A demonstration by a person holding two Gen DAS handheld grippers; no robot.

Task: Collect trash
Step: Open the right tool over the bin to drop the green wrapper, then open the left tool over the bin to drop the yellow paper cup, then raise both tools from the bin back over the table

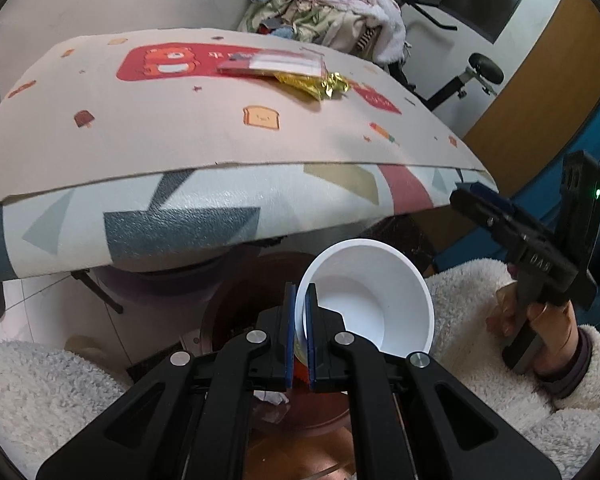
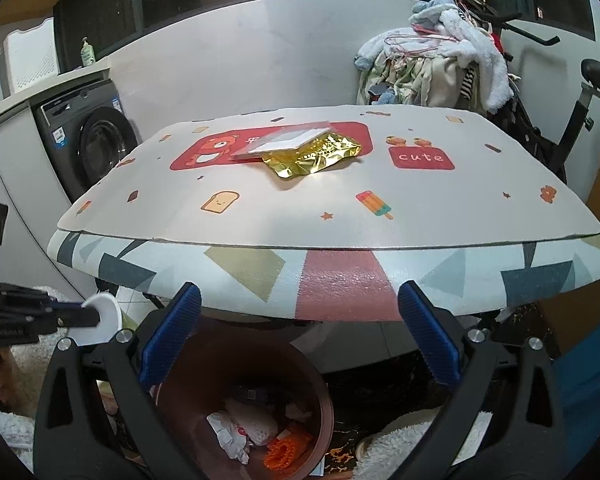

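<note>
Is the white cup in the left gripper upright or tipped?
Tipped. The white cup lies on its side with its mouth toward the camera, empty inside, its rim pinched by the left gripper above the brown bin.

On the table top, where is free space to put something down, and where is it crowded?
The table mat is bare from its front edge up to the gold foil bag, and also to the right by the "cute" print. It is crowded only in the middle back, where a flat packet lies on the bag.
</note>
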